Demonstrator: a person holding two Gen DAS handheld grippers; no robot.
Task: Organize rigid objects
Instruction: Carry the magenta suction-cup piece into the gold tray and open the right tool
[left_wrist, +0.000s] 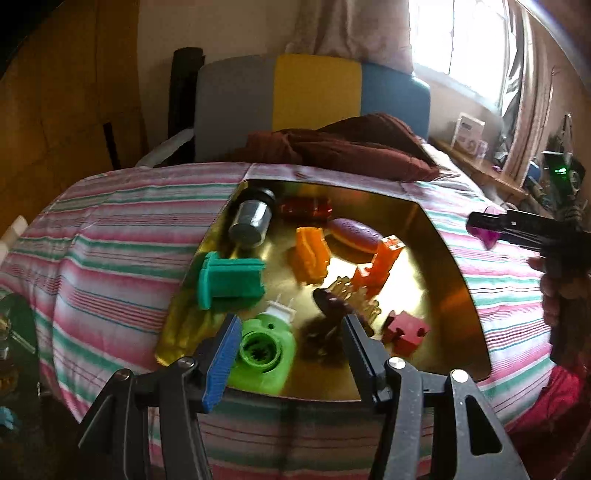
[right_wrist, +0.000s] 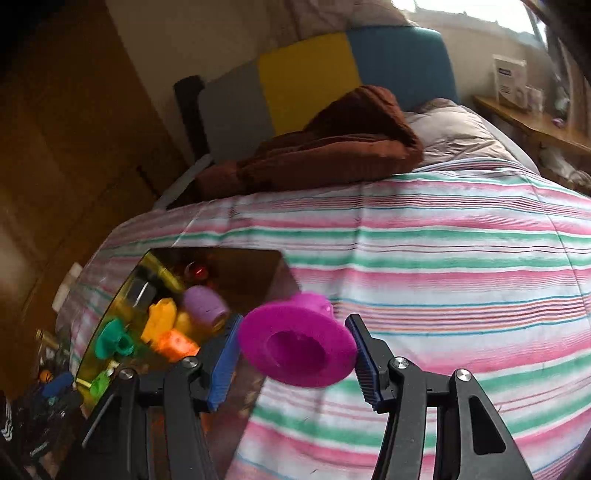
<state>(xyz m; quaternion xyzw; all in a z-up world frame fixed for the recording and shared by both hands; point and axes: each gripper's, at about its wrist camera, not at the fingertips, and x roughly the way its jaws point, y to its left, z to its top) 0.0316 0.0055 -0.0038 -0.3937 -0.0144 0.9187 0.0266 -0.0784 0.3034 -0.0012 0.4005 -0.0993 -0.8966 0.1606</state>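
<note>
left gripper: jaws apart, empty, over gold tray
right gripper: clamped on magenta flanged piece, above striped bed
tray: holds green part, orange blocks

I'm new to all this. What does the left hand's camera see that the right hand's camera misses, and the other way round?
Only the left camera shows the gold tray whole, with the metal cup, the lime green piece and the dark red puzzle piece on it, the left gripper with nothing between its fingers, and the right gripper from the side.

Only the right camera shows up close the magenta hat-shaped piece clamped between the right gripper's fingers, and the pillow.

Both show the striped bedspread, the brown blanket, the tray and its teal piece.
</note>
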